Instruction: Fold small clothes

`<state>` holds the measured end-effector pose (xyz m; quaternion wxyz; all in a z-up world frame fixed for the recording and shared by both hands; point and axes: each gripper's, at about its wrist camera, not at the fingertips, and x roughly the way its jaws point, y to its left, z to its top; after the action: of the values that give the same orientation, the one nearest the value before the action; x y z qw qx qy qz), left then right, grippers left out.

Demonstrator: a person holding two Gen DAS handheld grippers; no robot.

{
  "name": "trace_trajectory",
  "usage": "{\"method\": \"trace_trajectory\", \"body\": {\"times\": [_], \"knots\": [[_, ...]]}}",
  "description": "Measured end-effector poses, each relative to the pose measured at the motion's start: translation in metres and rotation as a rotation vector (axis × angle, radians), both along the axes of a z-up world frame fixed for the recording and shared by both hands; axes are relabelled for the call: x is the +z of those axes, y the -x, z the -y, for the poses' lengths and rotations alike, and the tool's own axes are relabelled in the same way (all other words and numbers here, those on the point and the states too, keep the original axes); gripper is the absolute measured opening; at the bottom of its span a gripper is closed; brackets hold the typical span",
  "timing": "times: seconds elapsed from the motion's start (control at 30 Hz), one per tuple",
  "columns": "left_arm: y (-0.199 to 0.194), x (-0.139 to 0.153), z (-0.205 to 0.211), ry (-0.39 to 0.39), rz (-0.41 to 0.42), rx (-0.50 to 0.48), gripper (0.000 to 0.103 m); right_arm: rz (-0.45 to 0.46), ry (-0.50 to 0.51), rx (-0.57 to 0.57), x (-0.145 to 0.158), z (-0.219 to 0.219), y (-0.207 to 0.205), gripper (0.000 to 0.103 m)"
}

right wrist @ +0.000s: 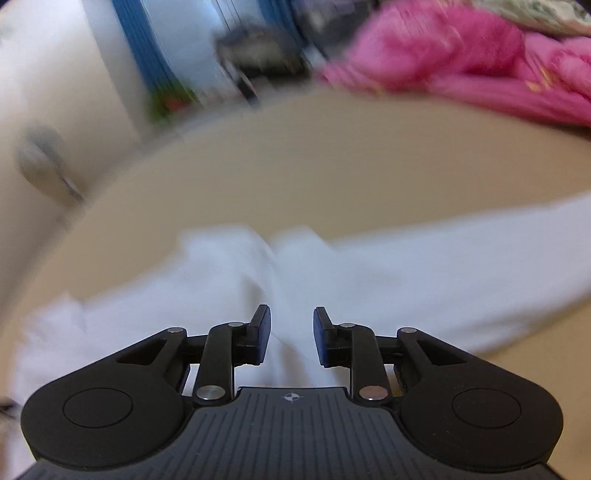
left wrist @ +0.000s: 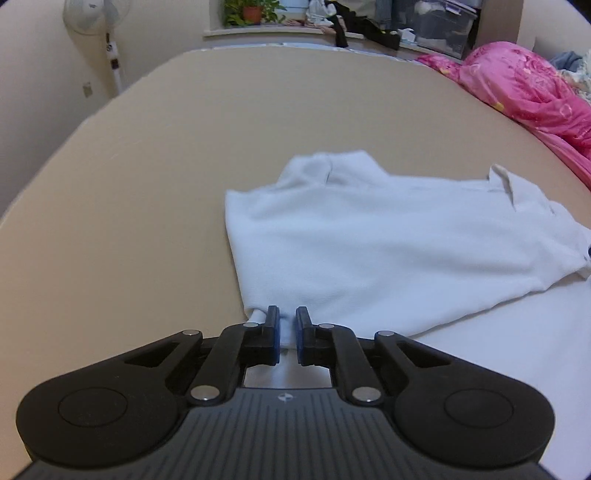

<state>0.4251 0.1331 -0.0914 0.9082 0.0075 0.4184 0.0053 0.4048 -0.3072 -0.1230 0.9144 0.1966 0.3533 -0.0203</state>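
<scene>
Beige bed (left wrist: 147, 184) under soft indoor light, pink quilt (left wrist: 524, 85) heaped at its far right edge, fan (left wrist: 96, 16) against the left wall, potted plant (left wrist: 251, 11) on the sill. White shirt (left wrist: 369, 243) spread flat on the bed, collar to the right. Left gripper (left wrist: 287, 325) at the shirt's near edge, narrowly parted with cloth between the pads; firm pinch or not, cannot tell. Right gripper (right wrist: 291, 328) wide apart above blurred white cloth, holding nothing.

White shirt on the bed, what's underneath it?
The white shirt lies on the tan sheet; a white cloth shows at its near edge. Whatever lies beneath its middle is covered.
</scene>
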Motion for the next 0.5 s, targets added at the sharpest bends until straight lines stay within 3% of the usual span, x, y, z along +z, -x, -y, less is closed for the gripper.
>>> {"method": "trace_trajectory", "body": {"times": [0.07,0.1,0.17,0.2,0.27,0.4,0.5], "knots": [[0.012,0.011,-0.002,0.040,0.072,0.005,0.021,0.055,-0.042,-0.063,0.007,0.008,0.010,0.027],[0.013,0.008,-0.001,0.040,0.069,-0.002,0.034,0.125,-0.089,-0.040,0.016,0.010,0.015,0.027],[0.004,-0.018,0.008,-0.079,-0.100,0.001,0.036,0.163,-0.110,0.021,0.021,0.002,0.017,0.028],[0.009,-0.016,0.016,-0.109,-0.108,-0.011,0.035,0.112,-0.111,0.057,0.015,-0.005,0.012,0.028],[0.031,0.007,0.023,-0.141,-0.053,-0.024,0.035,-0.043,-0.114,0.090,-0.005,-0.016,0.005,0.028],[0.106,0.061,0.019,-0.117,0.100,-0.086,0.038,-0.021,-0.170,0.004,0.001,-0.016,0.015,0.031],[0.166,0.085,0.005,-0.093,0.152,-0.095,0.038,-0.041,-0.180,0.024,-0.003,-0.022,0.015,0.035]]}}
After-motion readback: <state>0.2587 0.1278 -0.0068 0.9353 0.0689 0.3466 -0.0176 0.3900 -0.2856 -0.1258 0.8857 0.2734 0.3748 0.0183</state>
